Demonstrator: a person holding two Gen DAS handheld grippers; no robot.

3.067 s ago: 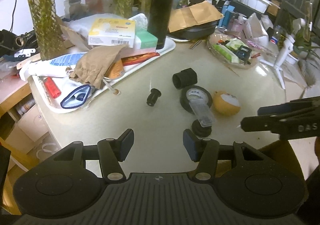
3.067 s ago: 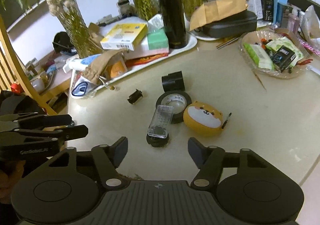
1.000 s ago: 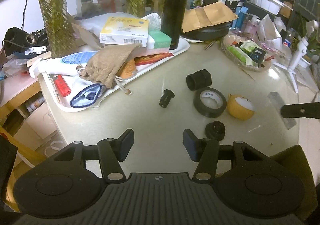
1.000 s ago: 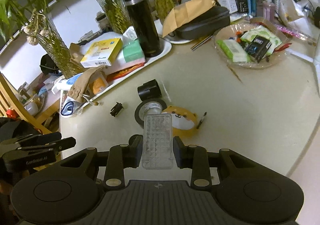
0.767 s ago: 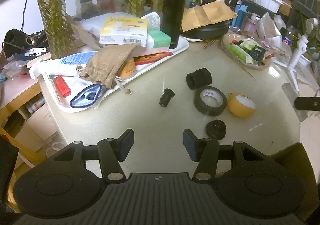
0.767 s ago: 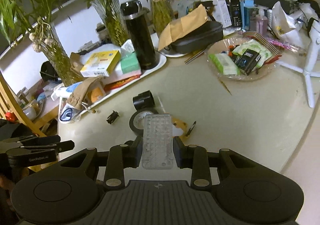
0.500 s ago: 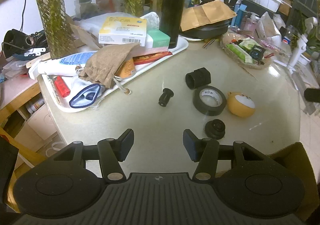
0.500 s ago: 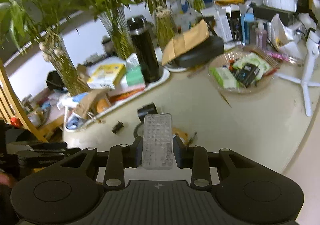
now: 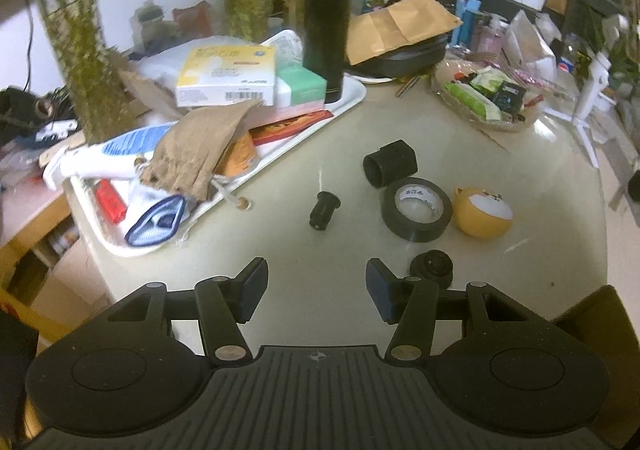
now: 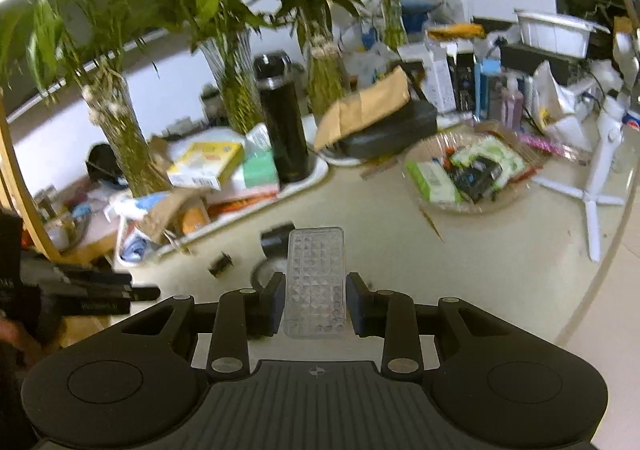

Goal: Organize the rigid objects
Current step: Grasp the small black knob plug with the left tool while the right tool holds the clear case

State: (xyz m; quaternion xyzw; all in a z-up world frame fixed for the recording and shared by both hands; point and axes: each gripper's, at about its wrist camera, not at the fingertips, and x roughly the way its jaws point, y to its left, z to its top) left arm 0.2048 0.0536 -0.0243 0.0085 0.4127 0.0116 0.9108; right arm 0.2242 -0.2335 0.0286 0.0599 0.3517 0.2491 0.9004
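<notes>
My right gripper [image 10: 315, 308] is shut on a clear ribbed plastic case [image 10: 315, 282], held above the round table. On the table lie a black tube [image 9: 390, 163], a roll of black tape [image 9: 418, 209], an orange dog-face pod [image 9: 483, 213], a small black knob [image 9: 324, 209] and a round black cap [image 9: 432, 266]. My left gripper [image 9: 317, 290] hovers open over the table's near edge with nothing between its fingers; the cap lies just past its right finger. The left gripper [image 10: 120, 294] shows at the left edge of the right wrist view.
A white tray [image 9: 352, 100] at the back left holds a yellow box [image 9: 228, 76], a black flask [image 9: 326, 18], a brown pouch [image 9: 196, 148] and a red lighter [image 9: 110, 200]. A glass dish [image 9: 486, 100] of packets and a white stand [image 10: 596, 194] sit at the right. Plant vases line the back.
My right gripper has risen and tilted up with the clear case, so its view now shows more of the plants and wall. It has slid out of the left wrist view to the right.
</notes>
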